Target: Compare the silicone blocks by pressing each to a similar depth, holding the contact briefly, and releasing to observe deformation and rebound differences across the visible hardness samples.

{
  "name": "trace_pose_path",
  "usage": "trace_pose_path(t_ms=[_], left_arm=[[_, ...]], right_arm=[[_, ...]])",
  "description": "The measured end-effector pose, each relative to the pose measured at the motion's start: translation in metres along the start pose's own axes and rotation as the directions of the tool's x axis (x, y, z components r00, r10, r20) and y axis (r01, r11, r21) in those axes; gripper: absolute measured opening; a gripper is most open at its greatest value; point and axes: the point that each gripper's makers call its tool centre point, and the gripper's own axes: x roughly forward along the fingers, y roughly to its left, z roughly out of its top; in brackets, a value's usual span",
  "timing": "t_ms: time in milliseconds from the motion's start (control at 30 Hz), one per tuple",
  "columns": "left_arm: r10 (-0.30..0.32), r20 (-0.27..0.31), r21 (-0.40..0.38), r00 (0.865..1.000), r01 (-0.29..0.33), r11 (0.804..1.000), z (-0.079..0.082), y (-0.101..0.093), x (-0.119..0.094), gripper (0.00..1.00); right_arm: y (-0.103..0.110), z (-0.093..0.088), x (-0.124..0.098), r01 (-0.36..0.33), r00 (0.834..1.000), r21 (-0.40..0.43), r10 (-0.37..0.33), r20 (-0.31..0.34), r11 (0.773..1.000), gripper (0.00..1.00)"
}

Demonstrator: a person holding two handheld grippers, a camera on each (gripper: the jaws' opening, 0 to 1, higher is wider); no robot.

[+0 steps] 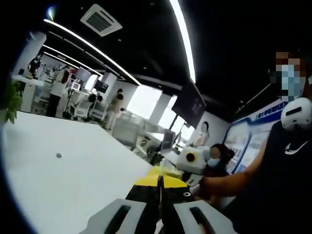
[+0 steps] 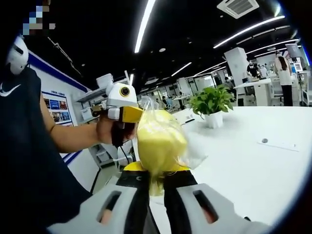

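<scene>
1. The right gripper (image 2: 156, 187) is gripping a yellow silicone block (image 2: 160, 141) wrapped in a clear plastic bag (image 2: 187, 151); its fingers (image 2: 134, 187) are closing narrowly on the bag's gathered lower end, with the block standing above them, lifted off the white tabletop (image 2: 253, 170).
2. In the left gripper view, the left gripper (image 1: 160, 195) is showing its fingers (image 1: 146, 195) pressed together with nothing visible between them, hovering over the tabletop (image 1: 73, 180).
3. In the right gripper view, the left gripper (image 2: 122, 109) is sitting just beside the block, held in the person's hand (image 2: 105, 129); whether it is touching the bag is hard to tell.
4. To do the press well, I judge the holding side should be staying steady while the squeeze is going in slowly to a modest depth, pausing, then letting go fully so the rebound is showing through the plastic.
5. Gripping the bag's neck rather than the block may be letting the sample swing; bracing it on the tabletop would probably help.
6. The person's forearm (image 2: 68, 136) is reaching across at chest height, both tools raised and angled towards each other.
7. A potted plant (image 2: 212, 105) is standing further back on the tabletop.
</scene>
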Motion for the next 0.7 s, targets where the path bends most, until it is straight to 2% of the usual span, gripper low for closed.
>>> trace_pose_path(t_ms=[467,700], left_arm=[[0.048,-0.006,0.031,0.999,-0.048,0.998,-0.0027,0.0035,0.0038,0.0],[0.044,-0.004,0.049,0.999,-0.044,0.998,-0.0026,0.0024,0.0022,0.0]], right_arm=[[-0.0018,-0.0017,-0.0021,0.012,0.999,0.011,-0.011,-0.053,1.0,0.02],[0.0016,-0.0019,-0.0022,-0.003,0.998,0.02,0.004,-0.067,1.0,0.01]])
